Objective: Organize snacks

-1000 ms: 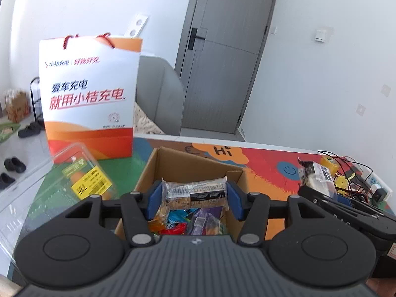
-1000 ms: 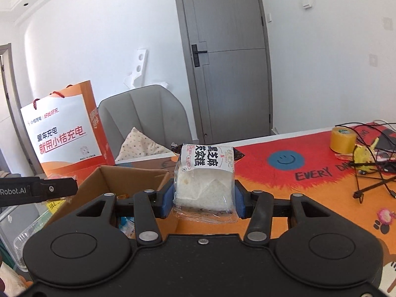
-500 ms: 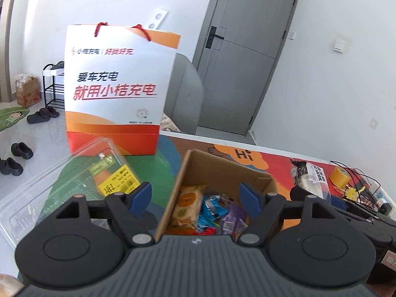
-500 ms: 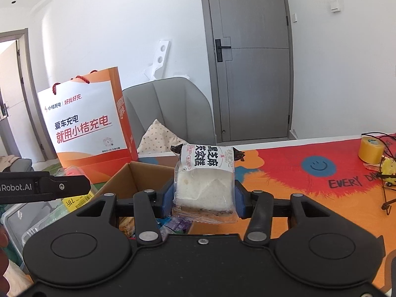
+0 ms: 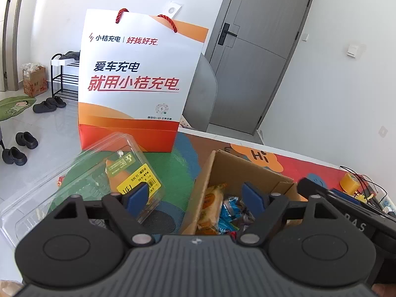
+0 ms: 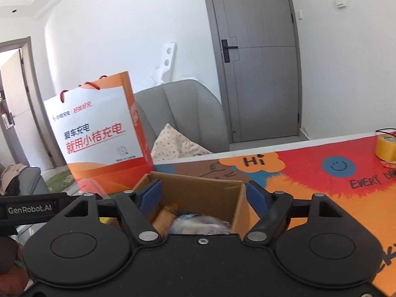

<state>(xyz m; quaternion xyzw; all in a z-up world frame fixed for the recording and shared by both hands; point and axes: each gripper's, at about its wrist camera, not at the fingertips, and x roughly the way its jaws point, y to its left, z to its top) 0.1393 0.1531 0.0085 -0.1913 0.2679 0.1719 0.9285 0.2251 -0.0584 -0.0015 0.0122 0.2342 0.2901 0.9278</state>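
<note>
- A bright cartoon tablecloth (image 6: 309,173) carries the cardboard box (image 6: 198,193) of snacks (image 5: 222,210).
- Left gripper (image 5: 195,194) and right gripper (image 6: 204,194) hover above it, jaws apart and empty.
- Risk: a careless descent could clip the box wall, tipping it.

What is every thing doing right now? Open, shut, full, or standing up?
Left hand-held gripper: open, holding nothing.
Right hand-held gripper: open, holding nothing.
Cardboard box: flaps open, snack packets inside.
Clear plastic container: lying on the table; I cannot tell if its lid is shut.
Paper bag: standing upright.
Grey door: shut.
Yellow tape roll: lying flat on the mat.
</note>
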